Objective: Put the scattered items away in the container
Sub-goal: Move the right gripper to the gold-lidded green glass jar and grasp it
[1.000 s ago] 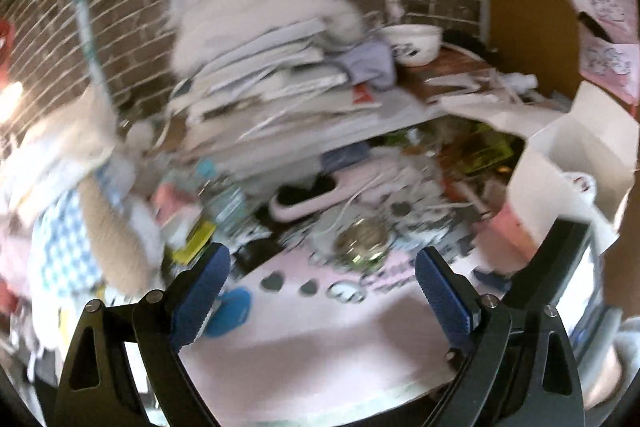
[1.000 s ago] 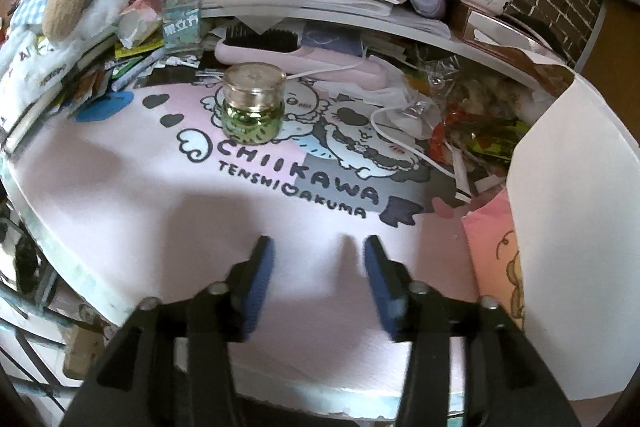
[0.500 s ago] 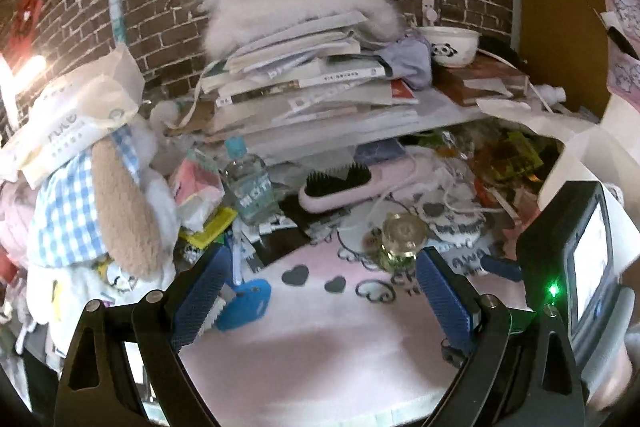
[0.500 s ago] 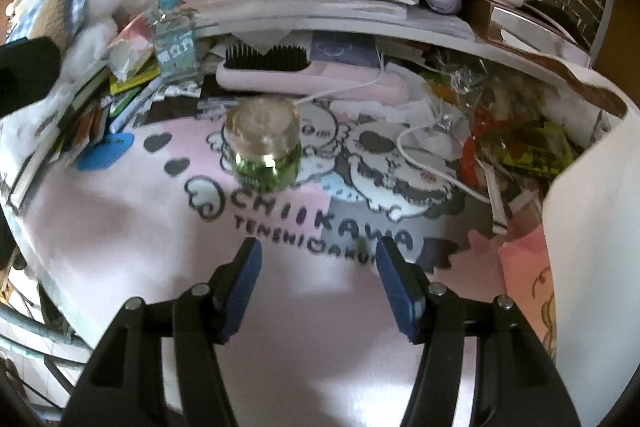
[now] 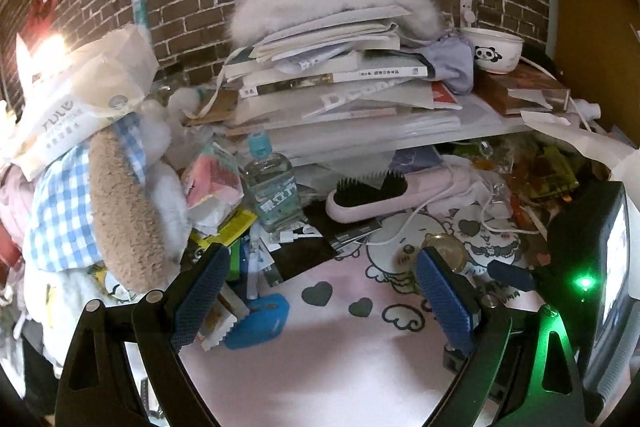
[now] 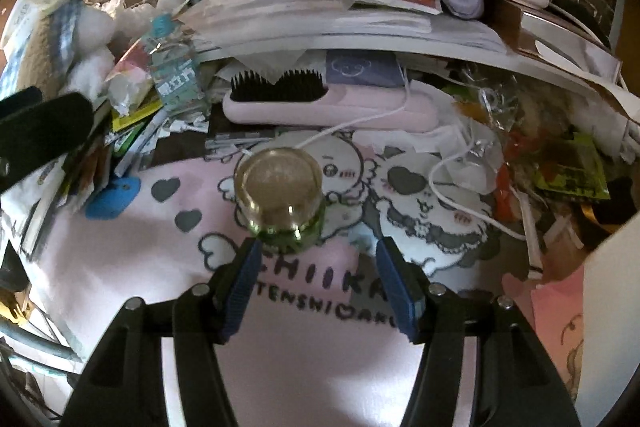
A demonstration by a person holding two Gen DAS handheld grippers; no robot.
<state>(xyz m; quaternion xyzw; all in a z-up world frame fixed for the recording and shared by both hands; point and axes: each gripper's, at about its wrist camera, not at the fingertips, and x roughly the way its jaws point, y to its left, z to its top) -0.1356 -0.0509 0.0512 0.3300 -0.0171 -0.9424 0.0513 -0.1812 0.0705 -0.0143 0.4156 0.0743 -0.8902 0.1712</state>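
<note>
The right gripper point(image 6: 316, 247) is spread wide, its blue pads just short of a small green glass jar point(image 6: 282, 201) with a gold lid; the left pad tip sits at the jar's lower left edge, though contact cannot be confirmed, and the right pad is clear of it. The jar stands upright on the pink printed mat point(image 6: 160, 267) covering the tabletop. The left gripper point(image 5: 320, 295) is also wide open and holds nothing, hanging above the mat near a blue flat item point(image 5: 260, 321); in its view the jar point(image 5: 446, 255) is half hidden behind the right-hand pad.

Beyond the jar lie a pink hairbrush point(image 6: 320, 103) with black bristles, a white cable point(image 6: 440, 179) and a clear water bottle point(image 6: 174, 67) with a teal cap. A plush toy point(image 5: 116, 199) in blue check leans at the left. Books point(image 5: 328, 79) are heaped on a shelf above, with a panda bowl point(image 5: 492, 51) at the right. The white container point(image 6: 612, 307) is cut off at the right edge of the right wrist view, and its inside cannot be seen. The wrappers to the right of the cable are too jumbled to name.

Compared with half a second ago, the right gripper has closed in on the jar, which now looms larger between the pads, and the left gripper has dipped slightly
</note>
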